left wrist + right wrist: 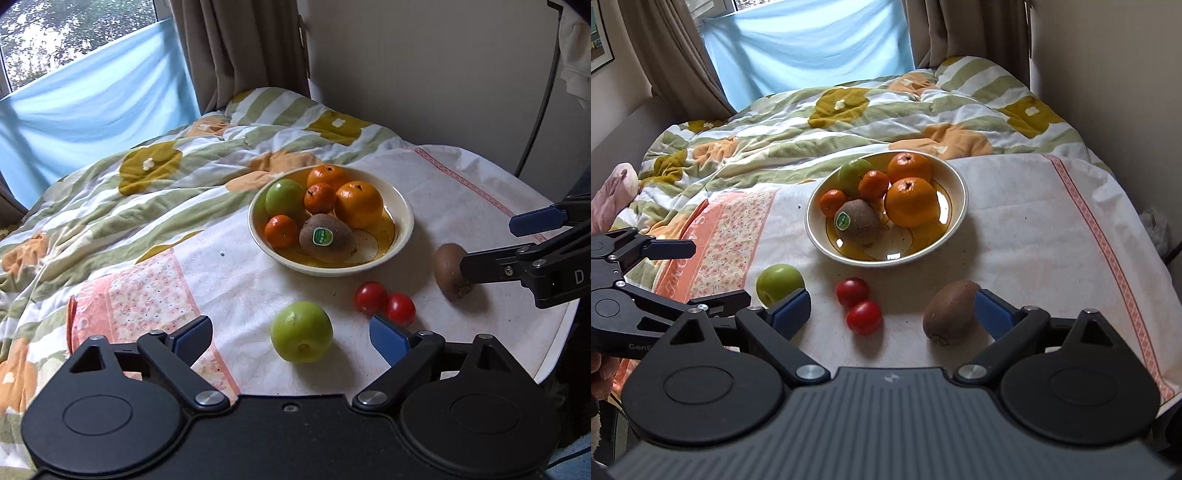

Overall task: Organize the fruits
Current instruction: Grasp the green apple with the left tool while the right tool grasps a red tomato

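Left wrist view: left hand-held gripper (290, 338) spread wide, green apple (301, 331) between its pads, untouched; dark cable (541, 107) at 2 o'clock.
Right wrist view: right hand-held gripper (892, 312) spread; tomatoes (858, 306) and kiwi (951, 312) between; bowl (955, 221) at 12 o'clock; picture frame (600, 33) at 10 o'clock.
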Demonstrator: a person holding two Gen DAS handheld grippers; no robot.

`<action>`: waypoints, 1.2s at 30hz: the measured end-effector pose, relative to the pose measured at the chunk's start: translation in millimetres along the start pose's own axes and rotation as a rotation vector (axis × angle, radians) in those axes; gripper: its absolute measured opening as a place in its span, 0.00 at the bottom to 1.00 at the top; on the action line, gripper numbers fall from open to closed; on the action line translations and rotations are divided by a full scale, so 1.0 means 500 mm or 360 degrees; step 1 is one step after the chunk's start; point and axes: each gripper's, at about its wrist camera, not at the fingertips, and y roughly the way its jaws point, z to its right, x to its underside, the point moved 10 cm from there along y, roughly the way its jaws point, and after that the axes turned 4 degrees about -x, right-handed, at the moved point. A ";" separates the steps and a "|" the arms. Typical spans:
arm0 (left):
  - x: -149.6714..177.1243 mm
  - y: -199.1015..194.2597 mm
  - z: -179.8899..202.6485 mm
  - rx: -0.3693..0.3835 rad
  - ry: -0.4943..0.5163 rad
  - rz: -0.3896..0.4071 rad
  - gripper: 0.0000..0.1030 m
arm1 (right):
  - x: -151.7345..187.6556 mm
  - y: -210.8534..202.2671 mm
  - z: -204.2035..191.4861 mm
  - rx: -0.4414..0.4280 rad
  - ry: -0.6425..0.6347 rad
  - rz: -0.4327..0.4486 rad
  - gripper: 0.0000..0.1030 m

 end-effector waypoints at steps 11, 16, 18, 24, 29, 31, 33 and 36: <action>0.031 0.096 -0.004 0.0134 0.0071 -0.0057 0.78 | 0.104 0.098 -0.045 0.0042 0.0022 -0.0121 0.86; 0.033 0.126 0.013 0.0191 0.0091 -0.0086 0.72 | 0.115 0.127 -0.046 0.0073 -0.0006 -0.0109 0.83; 0.036 0.140 0.021 0.0204 0.0109 -0.0108 0.67 | 0.114 0.133 -0.047 0.0084 -0.0027 -0.0095 0.82; 0.042 0.158 0.023 0.0198 0.0091 -0.0134 0.57 | 0.103 0.161 -0.051 0.0085 -0.0096 -0.0092 0.76; 0.040 0.161 0.025 0.0191 0.0101 -0.0111 0.57 | 0.093 0.178 -0.048 0.0087 -0.0111 -0.0084 0.71; 0.040 0.160 0.026 0.0187 0.0105 -0.0108 0.57 | 0.090 0.186 -0.047 0.0080 -0.0123 -0.0091 0.68; 0.038 0.163 0.026 0.0176 0.0098 -0.0111 0.57 | 0.087 0.192 -0.048 0.0065 -0.0140 -0.0089 0.65; 0.038 0.163 0.021 0.0183 0.0074 -0.0123 0.57 | 0.085 0.201 -0.045 0.0079 -0.0159 -0.0097 0.61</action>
